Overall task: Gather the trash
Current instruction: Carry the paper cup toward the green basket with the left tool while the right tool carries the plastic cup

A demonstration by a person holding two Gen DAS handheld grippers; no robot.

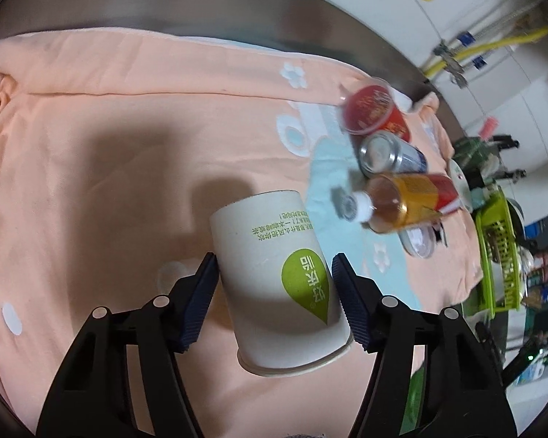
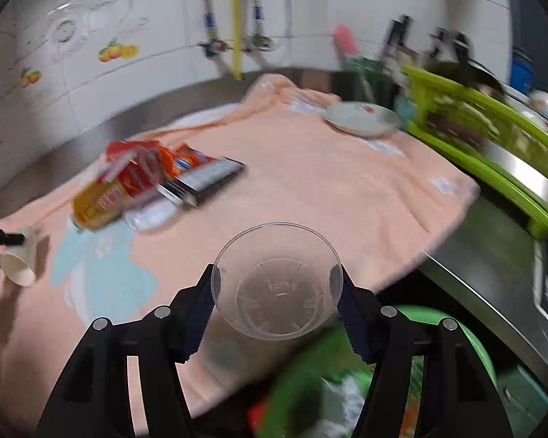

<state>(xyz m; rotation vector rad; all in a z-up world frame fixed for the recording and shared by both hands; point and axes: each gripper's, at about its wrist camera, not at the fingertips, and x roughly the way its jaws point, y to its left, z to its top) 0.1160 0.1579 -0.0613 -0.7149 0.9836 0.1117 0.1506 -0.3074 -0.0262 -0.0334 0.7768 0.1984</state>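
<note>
Your left gripper [image 1: 274, 284] clamps a white paper cup [image 1: 277, 277] (green leaf logo, tiny print unreadable) above the peach towel [image 1: 109, 138]. Your right gripper [image 2: 276, 288] pinches a clear plastic cup [image 2: 277, 281] over a blurred green bin [image 2: 347, 376]. Farther off, the bottle [image 1: 402, 200] and can [image 1: 387, 155] labels are illegible.

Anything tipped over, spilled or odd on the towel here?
A tea bottle, soda can and red cup lie toppled in a heap on the towel. No spill visible. Each claw holds a cup.

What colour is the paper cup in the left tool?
White with a green leaf logo; paper cup, left wrist view.
</note>
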